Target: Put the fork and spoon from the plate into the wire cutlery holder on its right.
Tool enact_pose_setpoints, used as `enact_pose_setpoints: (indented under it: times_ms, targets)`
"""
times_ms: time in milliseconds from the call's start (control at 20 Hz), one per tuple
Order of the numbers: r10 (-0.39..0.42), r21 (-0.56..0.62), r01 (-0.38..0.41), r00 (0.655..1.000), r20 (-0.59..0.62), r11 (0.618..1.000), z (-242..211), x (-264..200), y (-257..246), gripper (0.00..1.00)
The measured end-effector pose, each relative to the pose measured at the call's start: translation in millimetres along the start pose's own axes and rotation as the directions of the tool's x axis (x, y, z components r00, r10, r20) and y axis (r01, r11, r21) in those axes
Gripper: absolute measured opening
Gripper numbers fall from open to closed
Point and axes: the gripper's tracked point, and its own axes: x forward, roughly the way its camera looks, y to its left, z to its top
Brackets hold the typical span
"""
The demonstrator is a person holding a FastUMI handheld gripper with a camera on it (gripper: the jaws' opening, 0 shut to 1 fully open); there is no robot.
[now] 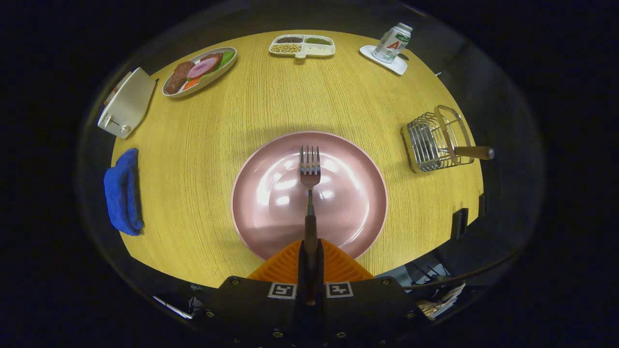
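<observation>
The tool (310,261) has its two orange fingers (285,266) pressed together on the handle of the fork (310,193), which sticks straight out ahead of them toward twelve o'clock, tines over the middle of the pink plate (251,212). Whether the fork is lifted clear or its tines brush the plate I can't tell from here. Apart from the fork above it, the plate looks bare — no spoon on it.

So this looks like the fork's turn, at the carry stage. The wire cutlery holder (428,140) sits at about two o'clock from the plate, well apart from it on the counter (271,96). A wooden handle (476,152) juts out of it toward three o'clock — quite likely the spoon, already delivered, though its head is hidden behind the wires. The next move, I'd say, calls for swinging the fork across to the right and tipping it so one end goes down through the open top, beside that handle and clear of the holder's tall carrying loop.

Further off: an oval dish of meat and vegetables (200,71) at ten o'clock, a divided tray of beans and grains (302,45) at twelve, a small bottle (392,43) standing on a coaster at one.
</observation>
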Motion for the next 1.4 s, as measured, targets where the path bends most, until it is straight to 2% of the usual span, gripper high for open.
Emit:
enact_pose_setpoints:
  times_ms: [350,600,1000,1400]
  targets:
    - [-0.059,-0.007,0.059,0.996,0.062,0.998,13.9,-37.2,-9.9,0.08]
    - [-0.118,0.019,0.117,0.988,0.102,0.993,32.2,-65.7,-38.0,0.08]
    - [-0.189,0.152,0.17,0.974,0.124,0.974,60.2,-100.0,-101.6,0.08]
    - [-0.223,0.257,0.193,0.97,0.092,0.947,65.8,-103.1,-158.4,0.08]
